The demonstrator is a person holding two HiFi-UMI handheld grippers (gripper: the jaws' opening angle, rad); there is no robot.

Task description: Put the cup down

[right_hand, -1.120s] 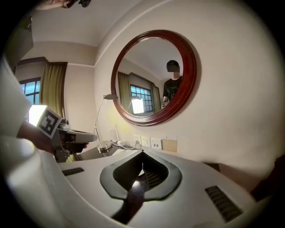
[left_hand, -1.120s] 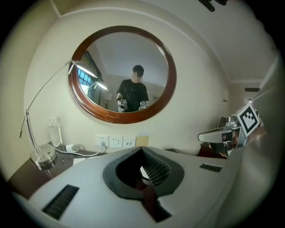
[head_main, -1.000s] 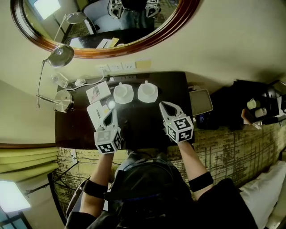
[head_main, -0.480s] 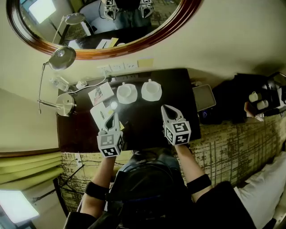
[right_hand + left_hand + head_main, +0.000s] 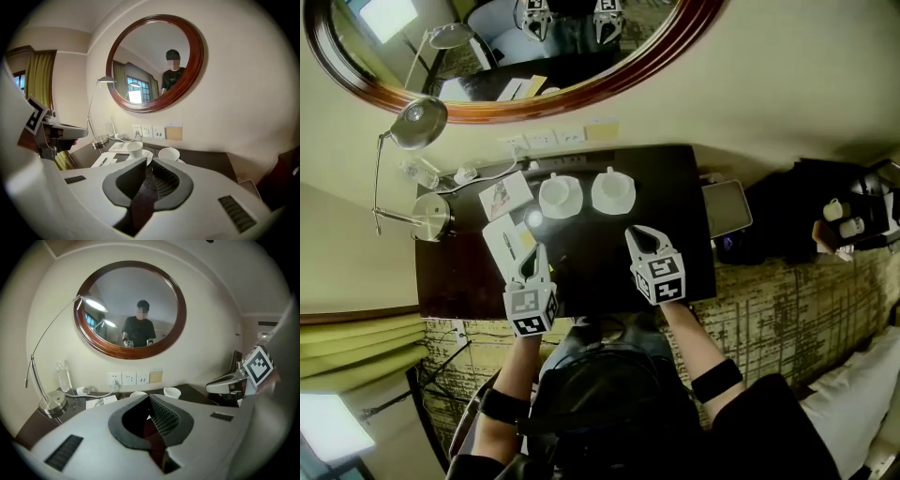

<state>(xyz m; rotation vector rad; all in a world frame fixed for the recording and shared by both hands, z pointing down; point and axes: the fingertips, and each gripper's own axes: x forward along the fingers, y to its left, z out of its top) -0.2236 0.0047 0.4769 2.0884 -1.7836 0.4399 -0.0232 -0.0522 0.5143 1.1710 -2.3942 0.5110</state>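
Observation:
Two white cups on saucers stand side by side at the back of the dark desk [image 5: 675,187]: the left cup [image 5: 558,194] [image 5: 135,149] and the right cup [image 5: 610,190] [image 5: 168,153]. Neither gripper touches a cup. My left gripper [image 5: 533,250] [image 5: 149,397] hovers over the desk in front of the left cup, shut and empty. In front of the right cup is my right gripper [image 5: 637,232] [image 5: 146,164]. Its jaws have just been opening and stand a narrow crack apart with nothing between them.
A chrome desk lamp [image 5: 417,122] with its round base [image 5: 431,216], a water bottle [image 5: 420,172] and a cable sit at the desk's left. Cards and paper [image 5: 506,234] lie near the left gripper. A tablet [image 5: 725,208] lies right of the desk. An oval mirror [image 5: 506,56] hangs above.
Both grippers have sunk toward the desk. The right one has shifted slightly left and nearer the right cup. The cups have not moved.

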